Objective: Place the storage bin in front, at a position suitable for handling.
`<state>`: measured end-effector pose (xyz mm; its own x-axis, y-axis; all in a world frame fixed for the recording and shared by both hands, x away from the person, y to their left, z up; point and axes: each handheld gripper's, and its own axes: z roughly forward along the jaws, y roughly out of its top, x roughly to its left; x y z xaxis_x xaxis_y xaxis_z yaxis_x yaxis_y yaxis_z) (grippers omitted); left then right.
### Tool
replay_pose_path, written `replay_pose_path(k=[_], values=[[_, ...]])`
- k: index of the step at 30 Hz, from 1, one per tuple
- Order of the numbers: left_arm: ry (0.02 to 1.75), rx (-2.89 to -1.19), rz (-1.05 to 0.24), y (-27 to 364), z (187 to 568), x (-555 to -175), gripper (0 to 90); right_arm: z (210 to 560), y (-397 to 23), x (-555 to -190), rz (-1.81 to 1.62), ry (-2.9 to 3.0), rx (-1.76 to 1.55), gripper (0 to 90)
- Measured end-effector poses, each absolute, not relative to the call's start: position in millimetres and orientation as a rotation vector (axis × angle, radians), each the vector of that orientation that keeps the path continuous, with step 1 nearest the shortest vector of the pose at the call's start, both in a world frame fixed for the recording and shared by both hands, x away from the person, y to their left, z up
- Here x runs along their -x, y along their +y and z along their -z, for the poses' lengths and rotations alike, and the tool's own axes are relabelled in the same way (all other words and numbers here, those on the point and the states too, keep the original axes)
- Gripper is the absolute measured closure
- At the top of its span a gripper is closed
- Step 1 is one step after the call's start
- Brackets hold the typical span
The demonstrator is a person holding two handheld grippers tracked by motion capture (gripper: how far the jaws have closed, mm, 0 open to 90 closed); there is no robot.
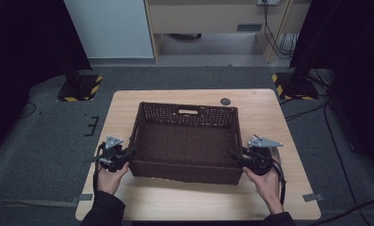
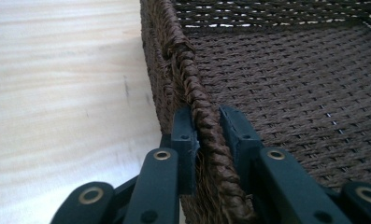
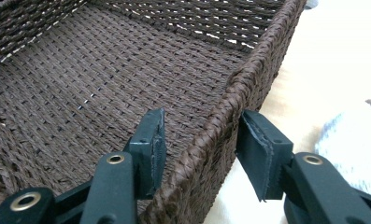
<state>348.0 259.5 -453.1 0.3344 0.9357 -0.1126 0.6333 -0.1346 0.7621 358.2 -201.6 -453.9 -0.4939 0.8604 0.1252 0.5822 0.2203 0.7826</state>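
1. The brown woven basket (image 1: 187, 141) rests at the centre of the wooden tabletop (image 1: 264, 113).
2. The left hand-held gripper (image 2: 206, 135) is clamped on the basket's left rim; both pads press against the braided edge.
3. The right hand-held gripper (image 3: 199, 135) straddles the right rim. Its jaws stand part open, with gaps visible between pads and rim.
4. A pale cloth-like item (image 3: 353, 140) lies beside the basket's right wall.

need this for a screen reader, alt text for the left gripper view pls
The left gripper has its two black jaws clamped on the braided rim of a dark brown woven basket. The basket sits on a pale wooden table.
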Motion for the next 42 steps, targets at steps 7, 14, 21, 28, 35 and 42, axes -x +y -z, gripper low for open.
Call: replay_pose_path(k=[7,14,21,28,35,42], values=[[1.352,-1.826,-0.502,267.5,442.4,-355.3,61.7,451.7,-208.9,-350.8,-1.213,2.120,-1.324,48.1],[1.323,-1.853,-0.518,268.4,437.4,-375.0,63.7,449.0,-205.3,-367.1,-1.207,2.092,-1.331,53.3],[1.326,-1.858,-0.505,269.5,441.1,-369.9,68.8,454.9,-201.4,-370.6,-1.176,2.092,-1.338,58.1],[1.310,-1.896,-0.531,276.3,436.9,-351.5,69.7,453.1,-195.8,-363.6,-1.166,2.149,-1.290,57.4],[1.245,-1.854,-0.628,284.9,431.1,-364.3,58.5,453.6,-195.2,-364.2,-1.181,2.143,-1.276,55.6],[1.245,-1.948,-0.583,273.1,444.4,-375.9,66.3,454.7,-195.2,-365.1,-1.194,2.136,-1.277,56.1]])
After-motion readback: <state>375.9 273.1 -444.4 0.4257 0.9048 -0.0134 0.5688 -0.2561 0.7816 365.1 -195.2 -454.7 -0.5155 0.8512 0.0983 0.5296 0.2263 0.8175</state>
